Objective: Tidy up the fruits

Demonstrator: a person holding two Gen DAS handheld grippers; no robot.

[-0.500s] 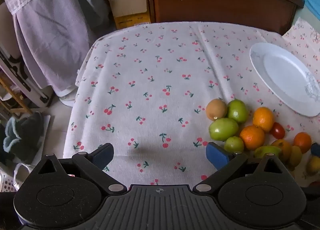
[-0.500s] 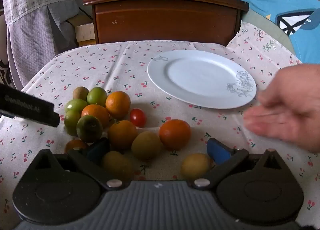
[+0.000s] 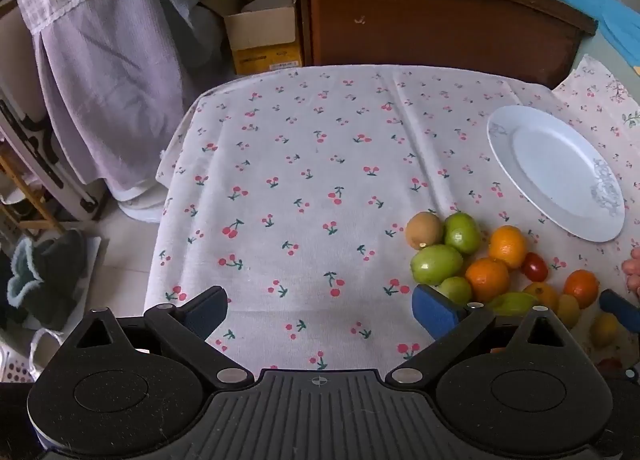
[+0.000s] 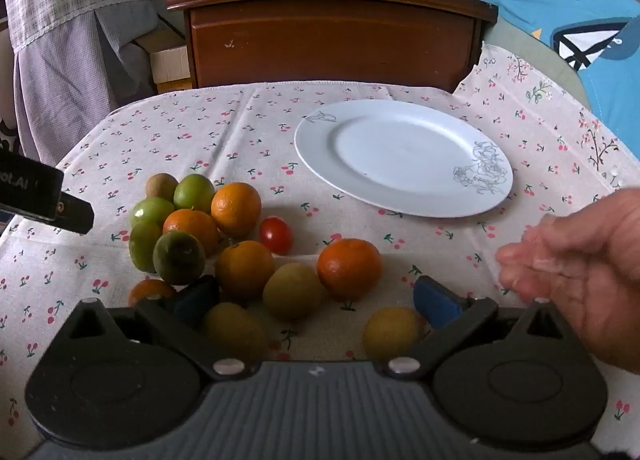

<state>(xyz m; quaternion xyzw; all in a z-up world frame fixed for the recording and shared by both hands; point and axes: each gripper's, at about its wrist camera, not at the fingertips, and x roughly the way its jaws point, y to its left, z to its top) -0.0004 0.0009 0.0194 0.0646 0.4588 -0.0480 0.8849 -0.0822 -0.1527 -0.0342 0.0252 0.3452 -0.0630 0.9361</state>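
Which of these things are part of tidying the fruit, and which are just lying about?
Part of the job:
fruit pile
white plate
left gripper
right gripper

Just lying about:
wooden cabinet
cardboard box
blue cushion
bare hand

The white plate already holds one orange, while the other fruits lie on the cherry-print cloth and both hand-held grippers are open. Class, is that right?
Not quite. The right wrist view shows the white plate bare; every orange lies on the cherry-print cloth. The rest holds: left hand-held gripper and right hand-held gripper are open.
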